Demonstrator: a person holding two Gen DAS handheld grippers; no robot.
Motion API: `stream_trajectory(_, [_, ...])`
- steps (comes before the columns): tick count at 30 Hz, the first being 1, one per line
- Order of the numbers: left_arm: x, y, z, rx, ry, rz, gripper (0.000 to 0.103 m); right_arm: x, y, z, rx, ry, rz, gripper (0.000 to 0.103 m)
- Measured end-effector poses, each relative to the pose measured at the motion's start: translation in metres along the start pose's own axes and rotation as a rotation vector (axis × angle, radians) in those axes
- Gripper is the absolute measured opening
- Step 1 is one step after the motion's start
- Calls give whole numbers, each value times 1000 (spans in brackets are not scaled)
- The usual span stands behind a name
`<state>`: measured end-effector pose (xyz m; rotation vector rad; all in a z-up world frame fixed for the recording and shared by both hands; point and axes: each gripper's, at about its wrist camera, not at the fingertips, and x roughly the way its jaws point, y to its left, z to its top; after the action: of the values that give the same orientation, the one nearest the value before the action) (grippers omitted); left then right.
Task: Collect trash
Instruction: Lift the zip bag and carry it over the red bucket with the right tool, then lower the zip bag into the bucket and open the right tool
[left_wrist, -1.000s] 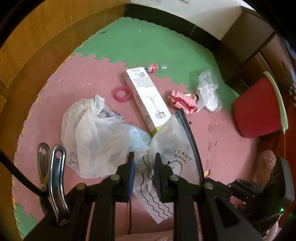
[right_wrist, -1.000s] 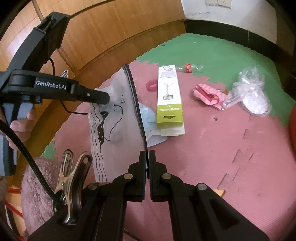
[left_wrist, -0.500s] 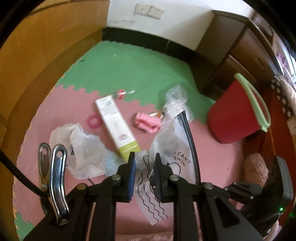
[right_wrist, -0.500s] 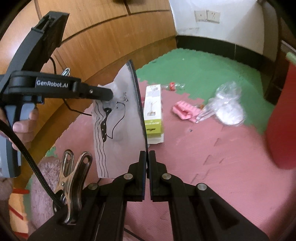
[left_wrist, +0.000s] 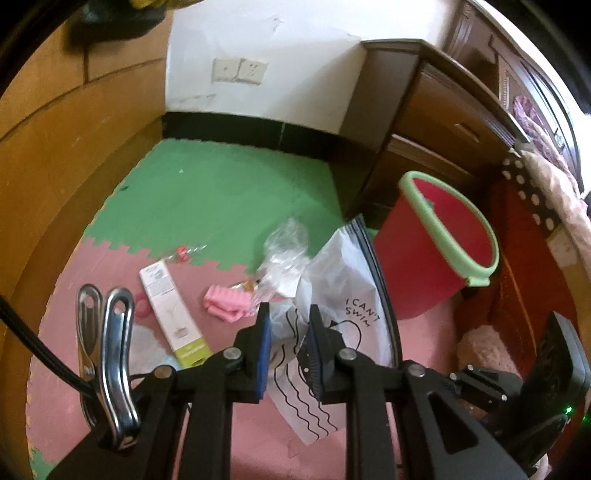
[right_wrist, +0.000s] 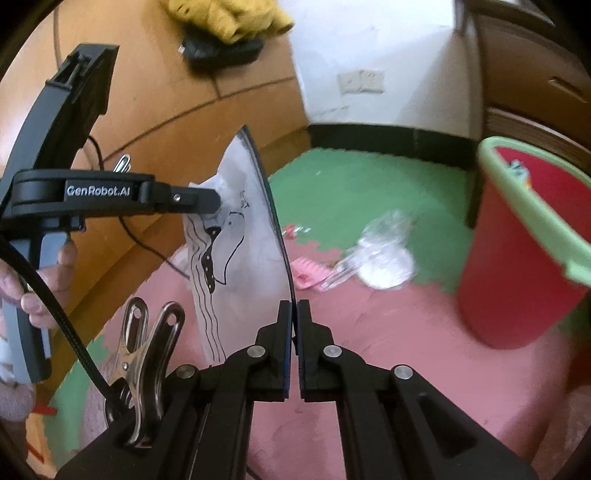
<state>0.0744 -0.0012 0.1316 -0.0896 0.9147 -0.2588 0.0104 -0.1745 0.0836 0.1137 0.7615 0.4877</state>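
Two grippers hold one thing between them: a flat white zip-top plastic bag (left_wrist: 343, 295) printed with wavy black lines, a bird drawing and the words "I CAN'T SWIM". The left gripper (left_wrist: 287, 350) has its blue-padded jaws only narrowly parted, with the wavy-line corner of the bag pinched between them. The right gripper (right_wrist: 294, 347) has its jaws pressed almost together on the bag's dark zip edge, which rises from the pads as a thin curved line. In the right wrist view the left gripper (right_wrist: 212, 201) reaches in from the left, its tip on the bag's printed face, with a person's hand (right_wrist: 40, 280) around its grey handle.

The bag hangs above the pink and green foam puzzle floor mat (left_wrist: 221, 192), apart from it. A red plastic bucket with a pale green rim (left_wrist: 436, 258) stands just beyond the bag to the right. On the mat lie a long white and lime cardboard box (left_wrist: 170, 310), a folded pink packet (left_wrist: 225, 304) and a crumpled clear plastic wrapper (left_wrist: 284, 254).
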Motion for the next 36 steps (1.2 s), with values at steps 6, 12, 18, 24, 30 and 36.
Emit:
stream_trajectory(6, [9,-42,19,30,-15,-25,18,-28,-29,9,34,-64,-50,4])
stream_trajectory(12, [21,-80,39,61,-26,-49,18,-50,-56,21,44,-113,-103,4])
stream_trajectory(18, [24,-119,59,122,-43,-49,18,-65,-81,31,44,-145,-141,4])
stream_trajectory(24, [24,-159,80,186,-77,-62,18,-79,-108,41,79,-196,-177,4])
stream_trajectory(30, [34,-192,101,210,-105,-95,18,-90,-140,48,126,-236,-219,4])
stream_trajectory(36, [57,-220,111,240,-125,-118,18,-93,-167,54,163,-270,-287,4])
